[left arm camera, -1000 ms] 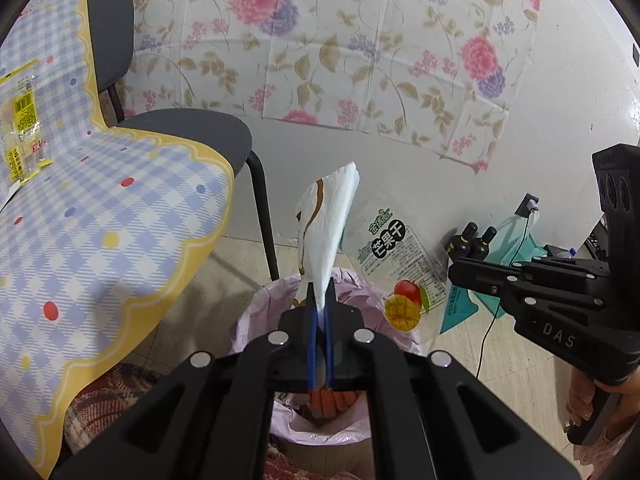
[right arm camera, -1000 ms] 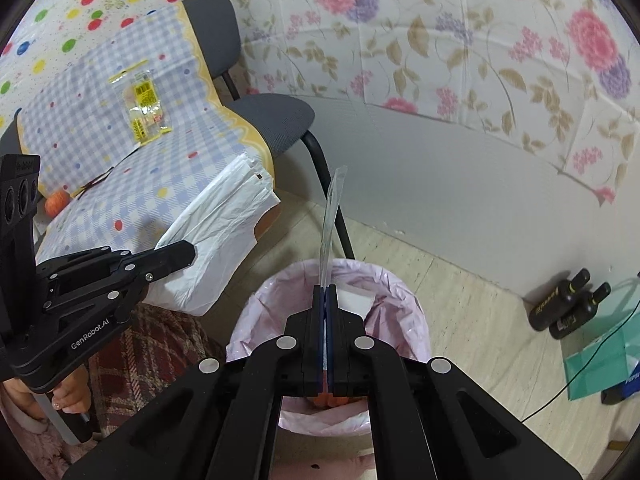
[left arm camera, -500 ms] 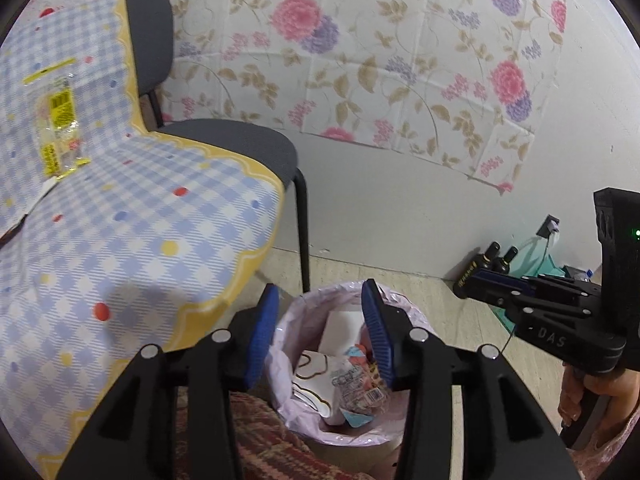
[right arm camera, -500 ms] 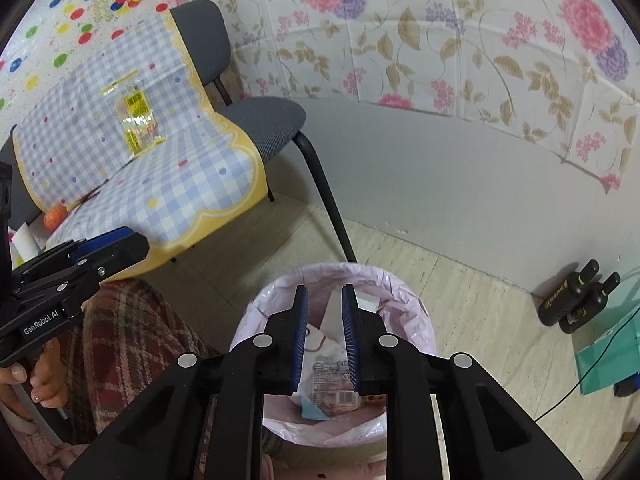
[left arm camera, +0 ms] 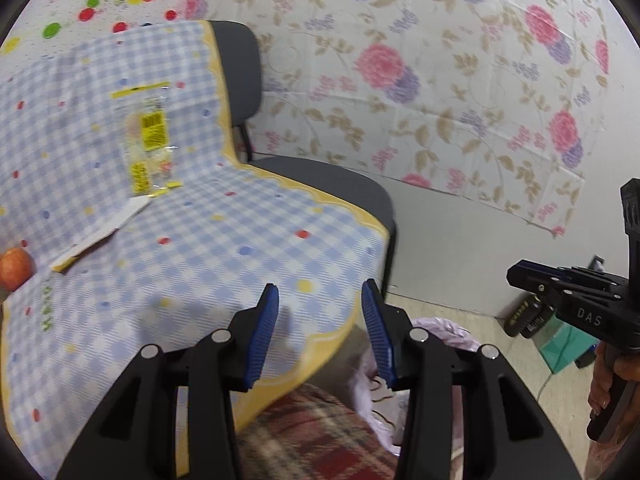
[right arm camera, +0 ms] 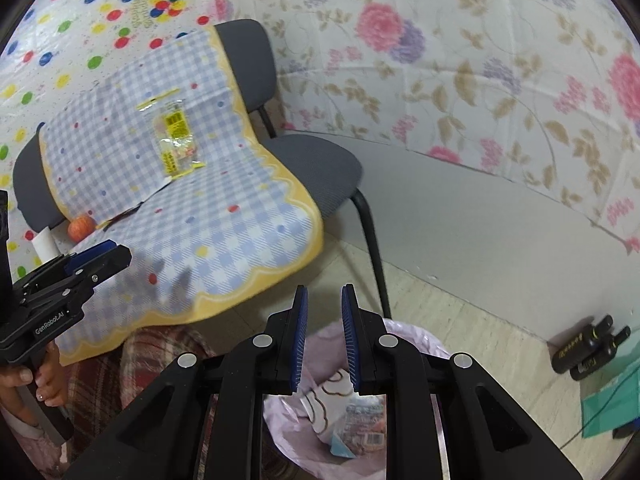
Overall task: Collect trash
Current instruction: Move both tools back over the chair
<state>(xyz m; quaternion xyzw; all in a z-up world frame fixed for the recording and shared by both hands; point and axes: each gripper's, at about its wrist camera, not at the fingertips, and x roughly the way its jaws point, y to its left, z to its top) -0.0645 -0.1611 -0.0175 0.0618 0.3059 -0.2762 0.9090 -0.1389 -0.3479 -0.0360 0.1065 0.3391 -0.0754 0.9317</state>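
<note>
Since half a second ago, both grippers have swung up and away from the bin toward the cloth-covered chair, and the left one has spread wider.

The left gripper [left arm camera: 320, 320], a black tool with ribbed blue pads, is hovering with its fingers wide apart and empty over the edge of a blue-and-white checked cloth with a scalloped yellow border [left arm camera: 200, 240]. The right gripper [right arm camera: 323, 332] is hanging above the bin with its fingers parted by a narrower gap, also holding nothing.

The remaining trash is lying on the cloth: a clear crinkled plastic wrapper with yellow labels and a yellow top strip [left arm camera: 150, 140], flat and slightly blurred, resting on the sloped part that is draped over the back of a grey padded chair with black metal legs [left arm camera: 328, 184]. Just below it, a flat white card-like sheet with a yellow end [left arm camera: 100, 236] is lying on the cloth. An orange-red round fruit [left arm camera: 14, 268] is sitting at the cloth's far left edge.

The round bin lined with a pale pink plastic bag [right arm camera: 404, 340] is standing on the floor beside the chair leg, with printed wrappers [right arm camera: 352, 420] inside it. Two dark bottles [right arm camera: 588, 344] are standing by the grey wall base, well apart from the bin.
</note>
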